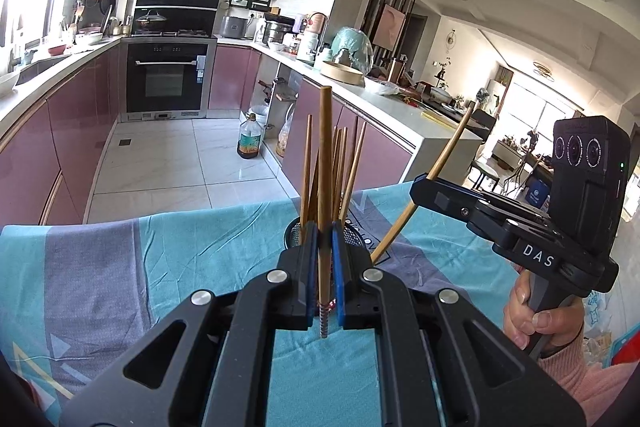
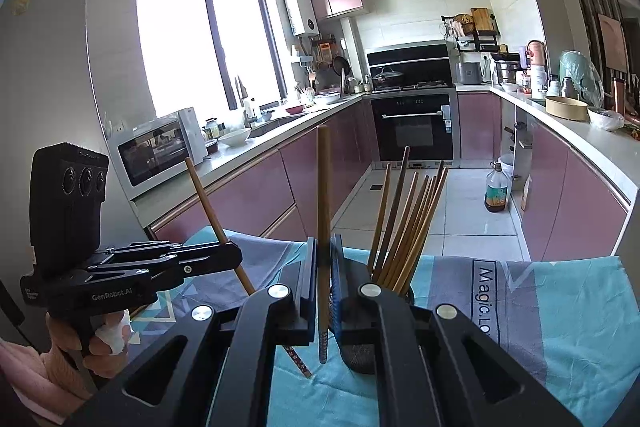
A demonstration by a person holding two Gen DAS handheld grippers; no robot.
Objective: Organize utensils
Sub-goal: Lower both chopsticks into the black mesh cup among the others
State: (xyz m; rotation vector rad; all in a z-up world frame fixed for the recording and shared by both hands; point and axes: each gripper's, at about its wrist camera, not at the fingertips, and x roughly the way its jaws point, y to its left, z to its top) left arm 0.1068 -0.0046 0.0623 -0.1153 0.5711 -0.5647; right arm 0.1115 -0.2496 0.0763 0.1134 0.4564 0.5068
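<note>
Kitchen behind, desk (image 1: 192, 267) under a teal cloth. Most chopsticks (image 2: 404, 227) already stand in the mesh holder (image 1: 356, 237), so I'd say nearly done. My left tool (image 1: 324, 247) is clamped on one chopstick (image 1: 325, 163); right tool (image 2: 326, 267) clamped on another (image 2: 323, 195). Both go in the holder next.

The black left gripper (image 1: 324, 247) has its blue-padded fingers closed on a brown wooden chopstick (image 1: 325, 163). The black right gripper (image 2: 322, 267) clamps another brown wooden chopstick (image 2: 323, 195) upright. Both are hand-held.
</note>
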